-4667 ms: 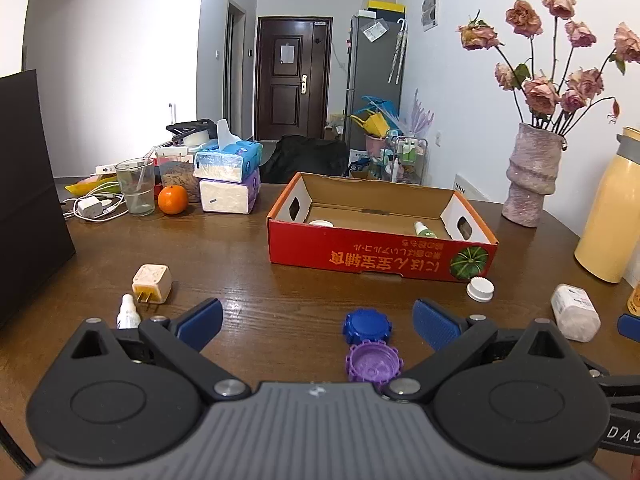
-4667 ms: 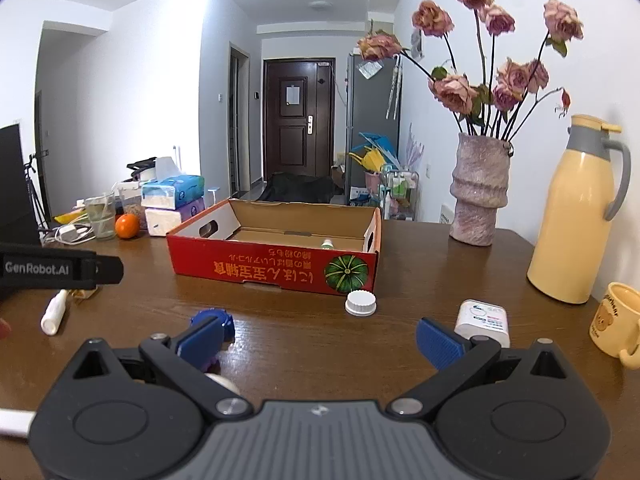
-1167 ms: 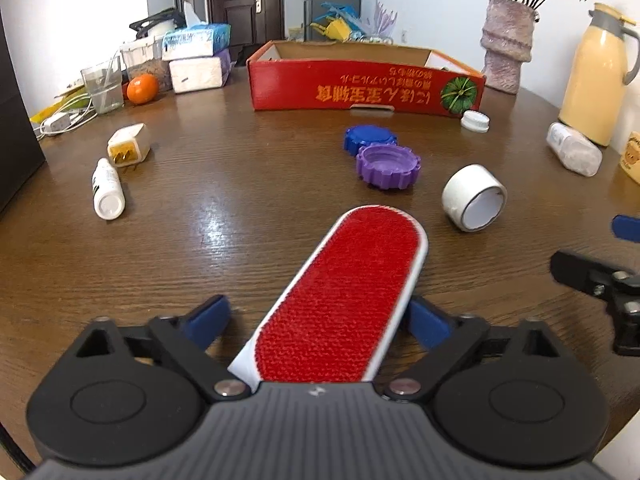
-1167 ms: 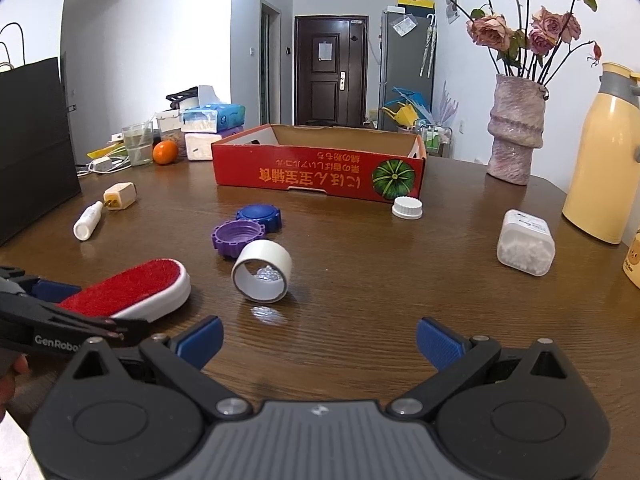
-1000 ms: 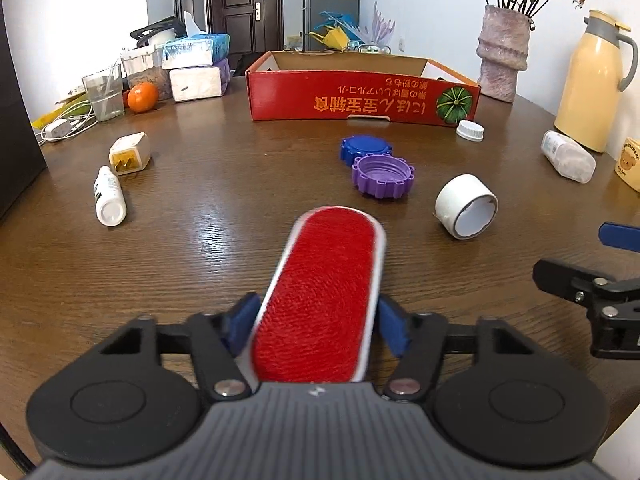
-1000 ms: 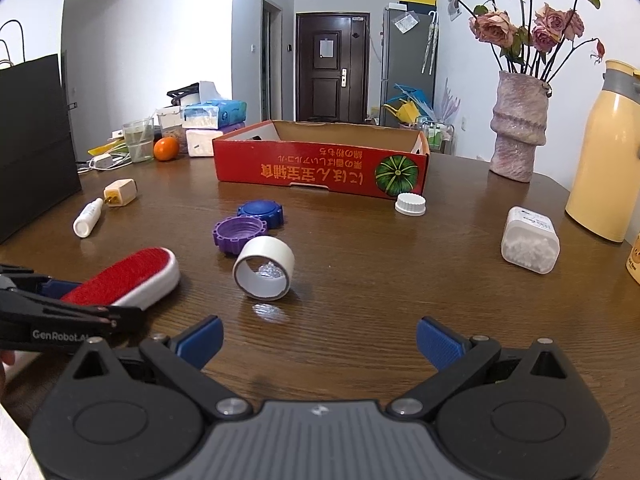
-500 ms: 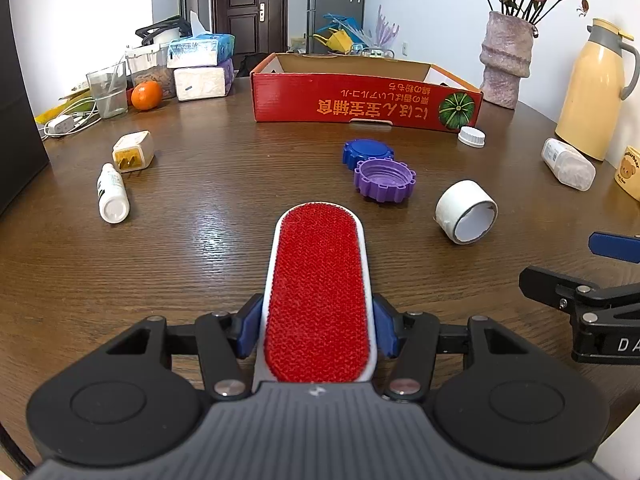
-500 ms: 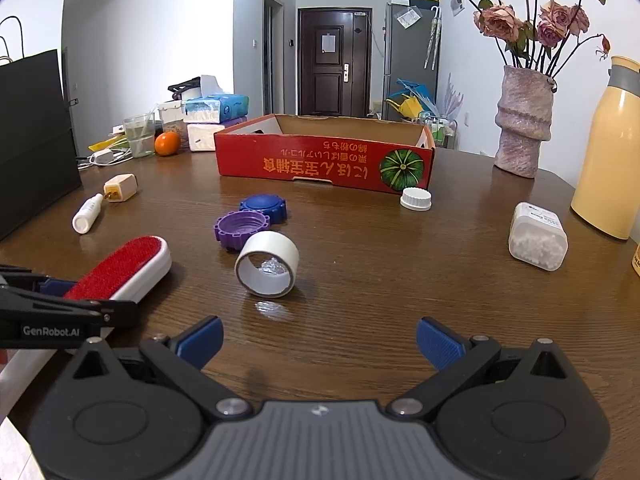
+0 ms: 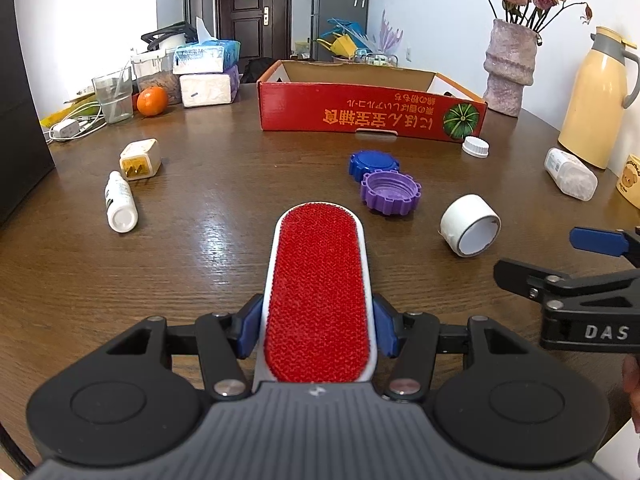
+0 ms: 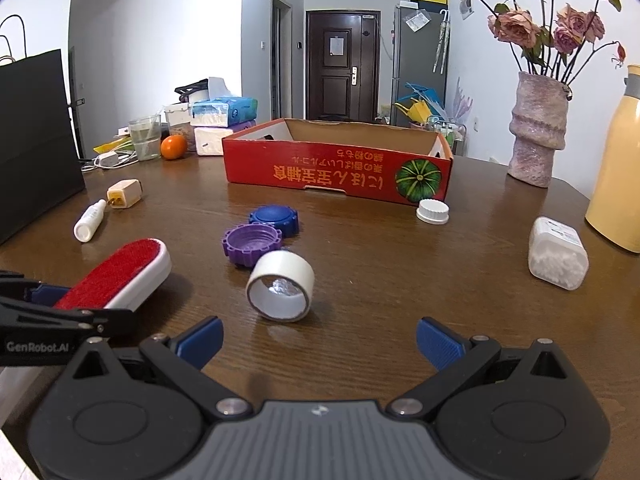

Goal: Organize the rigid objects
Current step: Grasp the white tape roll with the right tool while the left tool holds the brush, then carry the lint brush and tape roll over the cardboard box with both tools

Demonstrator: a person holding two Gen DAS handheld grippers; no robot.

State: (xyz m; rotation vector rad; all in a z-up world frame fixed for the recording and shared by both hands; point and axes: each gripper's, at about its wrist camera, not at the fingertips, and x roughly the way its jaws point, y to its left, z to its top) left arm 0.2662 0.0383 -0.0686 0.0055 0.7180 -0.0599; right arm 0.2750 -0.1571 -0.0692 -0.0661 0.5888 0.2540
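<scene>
Round tabletop (image 9: 200, 248), dark wood, glossy with visible grain; it carries everything below.

Cardboard box (image 9: 372, 114), red printed outside, plain brown inside, open top, rectangular, at the far middle of the tabletop.

Flask (image 9: 596, 96), smooth pale yellow with grey lid and handle, upright near the right edge. Vase (image 9: 508, 68), rough pinkish stone-like surface, ribbed, holds dried roses, at the far right.

Left gripper (image 9: 316, 330): blue pads pressed against both long sides of the lint brush (image 9: 318, 296), gripping it at the near edge. Brush is an elongated oval, red bristly fabric face, white plastic rim, pointing toward the box; in the right wrist view its far end appears raised slightly off the wood, uncertain.

Right gripper (image 10: 320, 338): jaws stand wide, nothing between the pads, held above the near edge just behind the tape roll (image 10: 281, 291). Roll is a white, smooth ring, lying tilted on its side, hollow core facing the near edge.

Clear plastic bottle (image 10: 558, 258), squarish, full of white pellets, lying toward the right edge.

Purple lid (image 9: 390, 192), toothed rim, open side up, touching the blue lid (image 9: 374, 164), same shape, closed side up; both mid-table between brush and box.

White dropper bottle (image 9: 120, 204) lying on its side and cream plug adapter (image 9: 140, 159), left side. Small white ribbed cap (image 9: 475, 147) just in front of the box's right corner.
</scene>
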